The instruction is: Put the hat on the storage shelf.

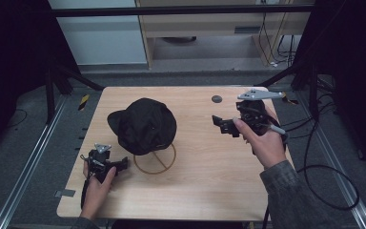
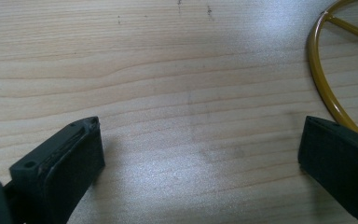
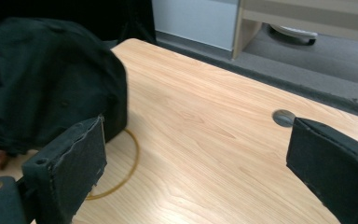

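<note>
On the wooden table (image 1: pixel 205 191) the biggest thing I see is the black cap (image 1: pixel 145 125), perched on a yellow wire stand (image 1: pixel 155 162) left of centre, its ring base flat on the wood. I judge the stand props the cap up so its crown keeps shape and my jaws can reach it from either side. My right gripper (image 1: pixel 222 125) hangs above the table's right half, aimed toward the cap, well apart from it; its 2 jaws stand wide, holding nothing. My left gripper (image 1: pixel 122 164) sits low near the front-left edge, just beside the stand's ring, jaws likewise spread wide with bare wood between them. Smallest, a grey round plug (image 1: pixel 216 98) lies near the far edge.
</note>
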Tool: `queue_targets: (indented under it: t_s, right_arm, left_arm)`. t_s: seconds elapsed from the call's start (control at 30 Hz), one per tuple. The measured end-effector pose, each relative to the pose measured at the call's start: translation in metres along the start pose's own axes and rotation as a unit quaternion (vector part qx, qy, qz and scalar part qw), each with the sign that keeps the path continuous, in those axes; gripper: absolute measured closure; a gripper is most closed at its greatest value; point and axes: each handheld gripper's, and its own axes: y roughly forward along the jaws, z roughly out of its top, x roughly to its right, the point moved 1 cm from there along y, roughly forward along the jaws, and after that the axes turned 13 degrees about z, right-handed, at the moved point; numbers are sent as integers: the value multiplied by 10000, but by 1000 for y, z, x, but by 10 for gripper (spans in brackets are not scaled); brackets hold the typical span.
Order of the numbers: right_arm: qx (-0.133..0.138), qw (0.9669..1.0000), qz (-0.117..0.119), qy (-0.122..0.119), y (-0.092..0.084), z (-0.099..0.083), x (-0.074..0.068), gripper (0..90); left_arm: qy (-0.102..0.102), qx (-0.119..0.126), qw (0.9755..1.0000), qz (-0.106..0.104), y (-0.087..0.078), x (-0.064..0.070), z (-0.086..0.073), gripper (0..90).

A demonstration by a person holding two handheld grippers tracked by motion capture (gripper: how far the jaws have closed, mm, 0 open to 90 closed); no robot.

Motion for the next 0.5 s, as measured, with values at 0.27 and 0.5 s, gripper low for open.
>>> queue_targets:
  t_s: [0.27, 0.5]
  right_arm:
    - [-72, 9997, -219, 104, 4, -24, 23, 62]
    - [-155, 9989, -295, 333, 12, -52, 34, 70]
  left_arm:
    - [60, 13, 10000, -63, 0, -1, 0, 0]
    - [54, 20, 10000, -58, 0, -1, 0, 0]
